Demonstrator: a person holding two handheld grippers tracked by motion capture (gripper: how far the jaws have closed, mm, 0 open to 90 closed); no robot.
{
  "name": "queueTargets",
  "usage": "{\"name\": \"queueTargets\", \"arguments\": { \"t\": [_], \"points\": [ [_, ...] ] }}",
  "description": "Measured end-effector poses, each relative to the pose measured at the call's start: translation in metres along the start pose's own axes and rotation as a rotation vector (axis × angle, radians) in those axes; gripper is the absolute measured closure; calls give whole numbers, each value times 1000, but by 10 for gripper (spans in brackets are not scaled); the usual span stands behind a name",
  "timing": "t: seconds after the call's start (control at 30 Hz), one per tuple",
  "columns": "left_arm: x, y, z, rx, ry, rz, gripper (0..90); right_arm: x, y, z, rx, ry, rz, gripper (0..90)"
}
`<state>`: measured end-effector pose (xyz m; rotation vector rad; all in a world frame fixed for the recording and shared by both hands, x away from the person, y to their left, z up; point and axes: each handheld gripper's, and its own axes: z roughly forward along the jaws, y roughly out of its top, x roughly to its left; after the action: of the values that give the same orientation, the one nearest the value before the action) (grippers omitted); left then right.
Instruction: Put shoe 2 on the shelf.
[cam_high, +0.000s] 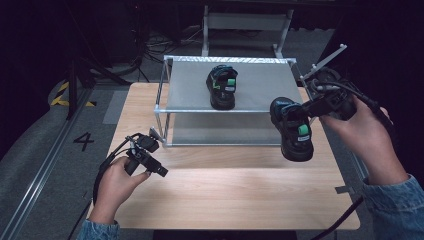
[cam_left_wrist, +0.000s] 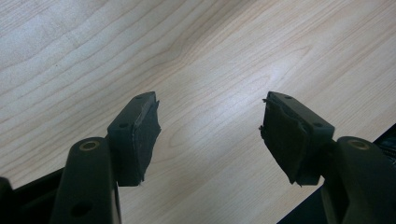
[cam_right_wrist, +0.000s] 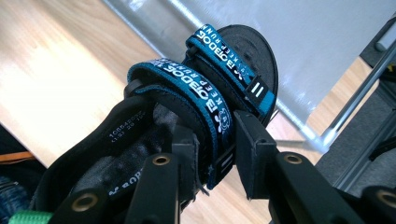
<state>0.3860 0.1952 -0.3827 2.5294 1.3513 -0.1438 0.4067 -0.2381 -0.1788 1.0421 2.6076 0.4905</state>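
- The right gripper (cam_right_wrist: 212, 154) has its fingers (cam_right_wrist: 254, 154) pinching the blue strap (cam_right_wrist: 198, 100) of a black sandal (cam_high: 294, 131), which hangs in the air over the right side of the worktop (cam_high: 225, 185), just in front of the metal rack (cam_high: 227, 111).
- A second sandal (cam_high: 223, 86) already stands on the rack's top shelf (cam_high: 265, 85), left of centre, so the judgement is that the carried one belongs beside it, to its right.
- To do this well, keep the strap squeezed firmly; the sandal dangles from soft webbing and may swing or twist.
- Lift it clear over the rack's front rail before moving forward, so that the sole does not catch the edge.
- Turn the sole flat and match the other sandal's heading before lowering; let go only once the sole rests on the shelf.
- The left gripper (cam_left_wrist: 210, 135) has its fingers (cam_left_wrist: 140, 135) spread on nothing, low over bare worktop at the left, well apart from the rack's corner post.
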Motion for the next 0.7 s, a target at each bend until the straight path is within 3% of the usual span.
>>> {"name": "queueTargets", "arguments": {
  "t": [0.3,0.7],
  "points": [
    [-4,-1,2,-20,30,4,360,-16,29,6,-20,5,15,713],
    [-4,-15,5,-25,58,17,356,-33,71,23,-39,-5,28,713]
  ]
}}
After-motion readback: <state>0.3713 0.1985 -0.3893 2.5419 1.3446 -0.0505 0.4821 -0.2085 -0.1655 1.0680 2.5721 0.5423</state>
